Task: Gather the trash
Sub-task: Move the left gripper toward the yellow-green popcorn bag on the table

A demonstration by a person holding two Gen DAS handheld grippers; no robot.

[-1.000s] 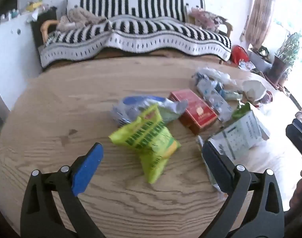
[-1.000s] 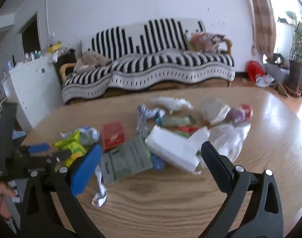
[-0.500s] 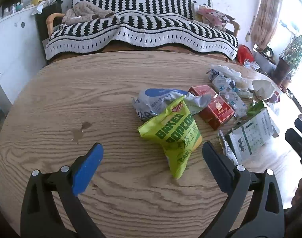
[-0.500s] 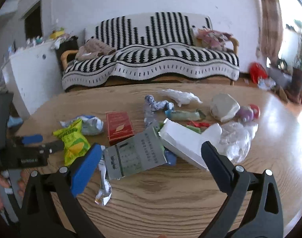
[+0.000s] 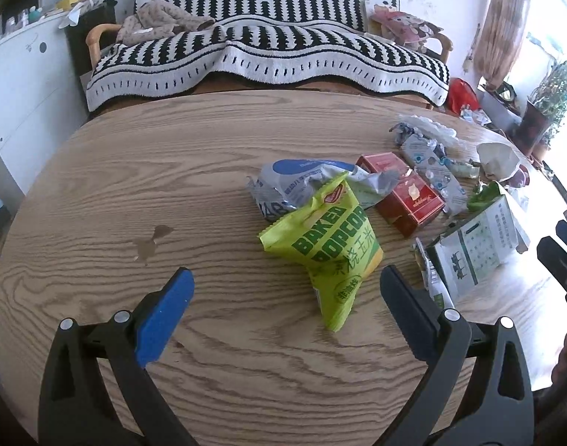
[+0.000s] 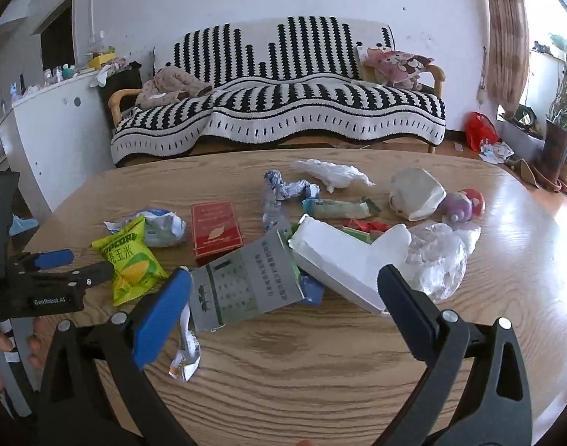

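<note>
Left gripper: your jaws are spread wide w/ nothing between the pads; it hangs over the wooden table.
Popcorn bag: yellow-green, lying flat just ahead of your left fingers, nearer the right pad, not touching either.
Silver-blue wrapper: crumpled, right behind the popcorn bag, partly under its top edge.
Red box: beside the wrapper, to its right (lid face up).
Right gripper: also wide open, empty, above the near table edge.
Grey carton: flattened, straight in front of your right pads; white box overlaps its right end.
Clear plastic bag: right of the white box, touching it.
Foil scrap: close by your right gripper's blue pad.
Background: striped sofa behind the table.
</note>
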